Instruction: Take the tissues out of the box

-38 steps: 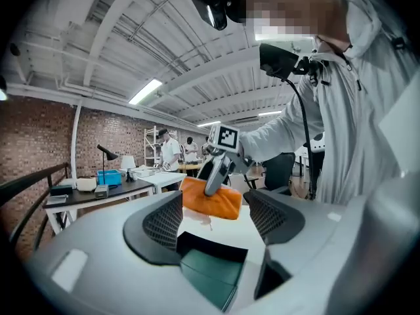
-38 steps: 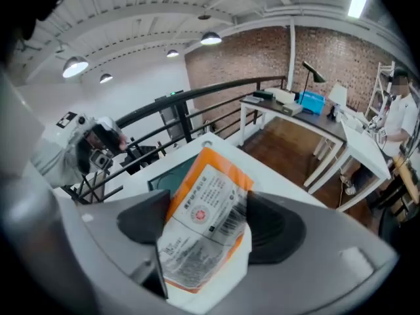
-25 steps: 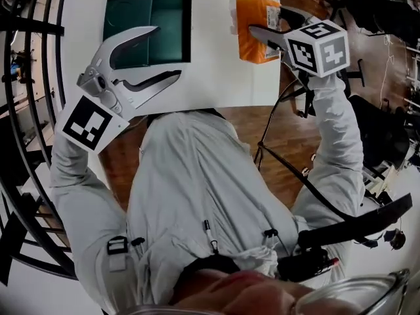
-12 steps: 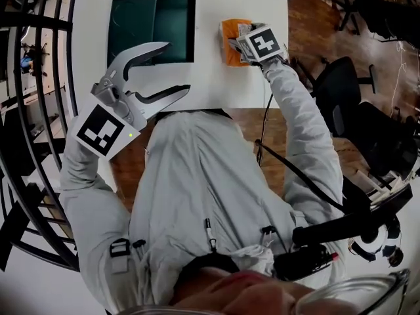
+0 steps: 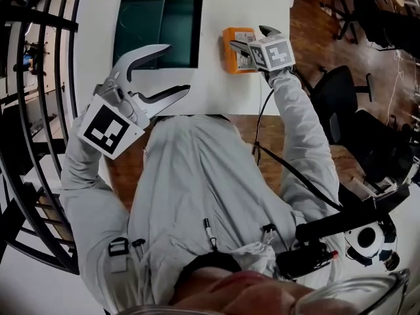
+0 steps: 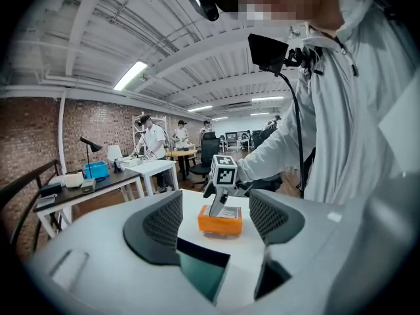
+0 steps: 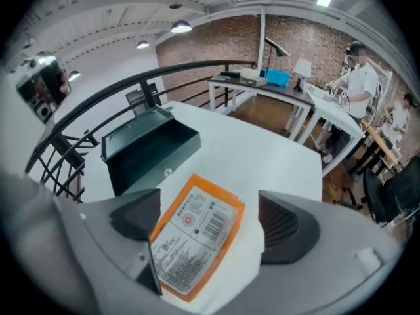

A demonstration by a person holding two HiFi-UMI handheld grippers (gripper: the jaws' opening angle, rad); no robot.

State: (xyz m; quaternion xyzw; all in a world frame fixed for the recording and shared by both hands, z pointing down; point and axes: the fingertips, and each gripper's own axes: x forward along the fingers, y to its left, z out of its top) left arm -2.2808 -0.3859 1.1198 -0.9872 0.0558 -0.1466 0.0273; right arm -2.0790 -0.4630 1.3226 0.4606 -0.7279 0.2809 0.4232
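Note:
An orange tissue pack [image 5: 235, 42] lies flat on the white table [image 5: 216, 84], label up, to the right of the open dark green box [image 5: 157, 23]. My right gripper [image 5: 248, 37] hovers just over the pack and its jaws are opening. In the right gripper view the pack [image 7: 197, 238] sits between the spread jaws, close to the left one, and neither pad presses on it. My left gripper [image 5: 177, 68] is held up over the table's near edge, open and empty. From the left gripper view the pack [image 6: 220, 220] is seen beyond the box [image 6: 200, 271].
A black railing [image 5: 39, 110] curves along the table's left side. An office chair [image 5: 338, 90] stands on the wooden floor to the right. In the right gripper view there are desks [image 7: 262, 84] and people behind the table.
The right gripper carried the orange pack leftward and down onto the table, then spread its jaws and let it go. The left gripper has hardly moved.

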